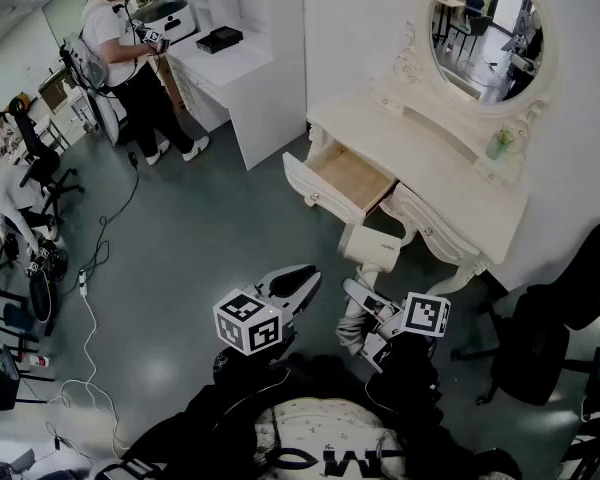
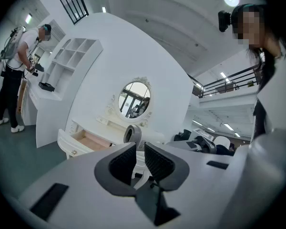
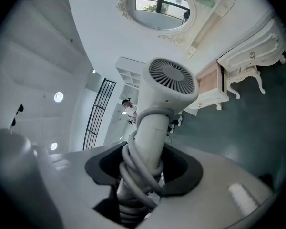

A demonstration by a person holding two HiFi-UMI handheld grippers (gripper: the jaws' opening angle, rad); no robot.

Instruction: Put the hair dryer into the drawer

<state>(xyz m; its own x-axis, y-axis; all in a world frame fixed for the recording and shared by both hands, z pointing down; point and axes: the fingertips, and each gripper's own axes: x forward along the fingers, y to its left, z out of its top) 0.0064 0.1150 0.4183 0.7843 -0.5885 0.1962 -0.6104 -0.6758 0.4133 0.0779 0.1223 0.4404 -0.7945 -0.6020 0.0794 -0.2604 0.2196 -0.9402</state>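
A white hair dryer (image 1: pixel 372 247) hangs in front of the vanity, its handle wrapped in grey cord. My right gripper (image 1: pixel 357 318) is shut on that handle. In the right gripper view the dryer's (image 3: pixel 169 85) rear grille faces the camera, and the cord-wound handle fills the right gripper (image 3: pixel 143 168). The drawer (image 1: pixel 352 178) of the white vanity stands pulled out with its wooden bottom bare, just beyond the dryer's head. It is also the drawer (image 3: pixel 209 78) at the right. My left gripper (image 1: pixel 305 276) hovers to the left of the dryer, slightly open and holding nothing. Its pads (image 2: pixel 158 161) leave a narrow gap.
The vanity top (image 1: pixel 430 158) carries a green bottle (image 1: pixel 500 143) under an oval mirror (image 1: pixel 485 23). A black office chair (image 1: pixel 550 328) stands at the right. A person (image 1: pixel 130 58) works at a white desk with shelves (image 1: pixel 235 58) at the back left. Cables (image 1: pixel 85 288) lie on the floor.
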